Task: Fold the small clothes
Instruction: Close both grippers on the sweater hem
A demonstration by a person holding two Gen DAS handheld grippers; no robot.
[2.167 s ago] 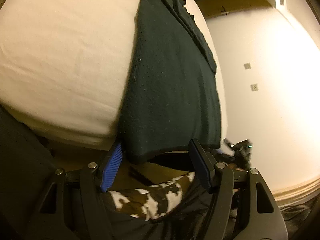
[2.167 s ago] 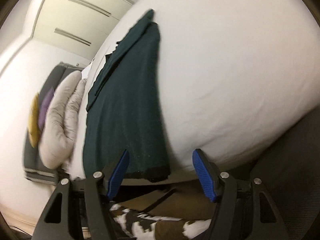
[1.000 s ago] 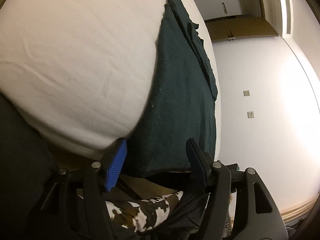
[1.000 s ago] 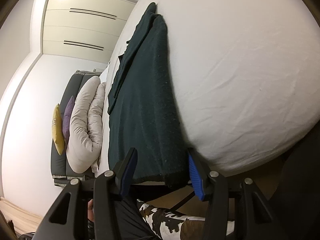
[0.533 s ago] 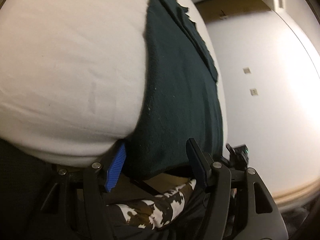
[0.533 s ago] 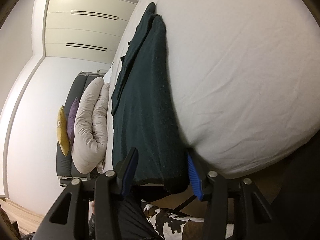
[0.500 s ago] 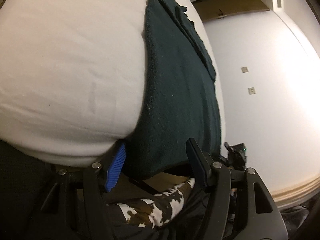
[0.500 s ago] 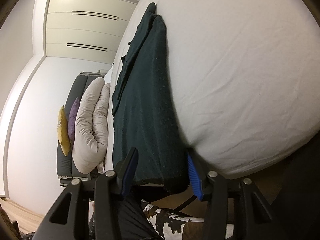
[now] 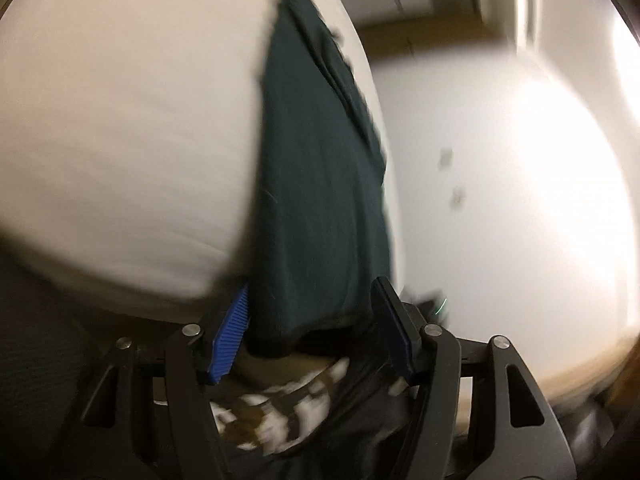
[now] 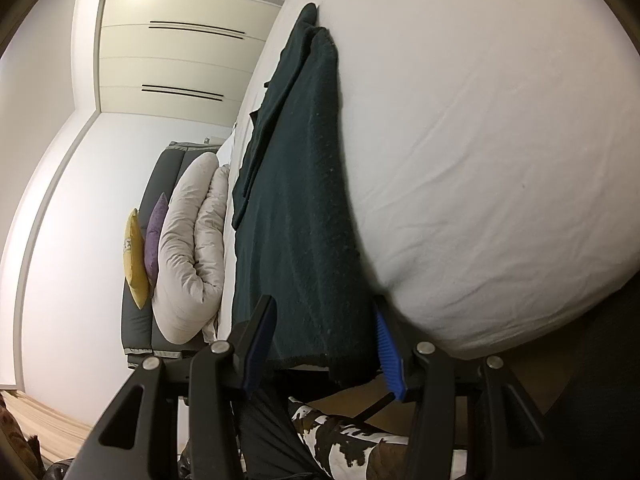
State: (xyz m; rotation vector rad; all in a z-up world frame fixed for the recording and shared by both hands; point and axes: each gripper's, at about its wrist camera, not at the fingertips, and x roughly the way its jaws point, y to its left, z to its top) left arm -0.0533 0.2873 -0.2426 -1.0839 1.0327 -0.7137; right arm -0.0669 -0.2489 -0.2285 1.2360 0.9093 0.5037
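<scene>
Right wrist: right tool (image 10: 322, 342) spread, dark green garment (image 10: 304, 216) hem between pads. Left wrist blurred: left tool (image 9: 312, 334) apparently spread around hem on bed (image 9: 120, 140).

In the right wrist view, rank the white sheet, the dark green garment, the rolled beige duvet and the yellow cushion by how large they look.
1. white sheet
2. dark green garment
3. rolled beige duvet
4. yellow cushion
The duvet and cushion lie further from the camera, so they are likely bigger than they look.
</scene>
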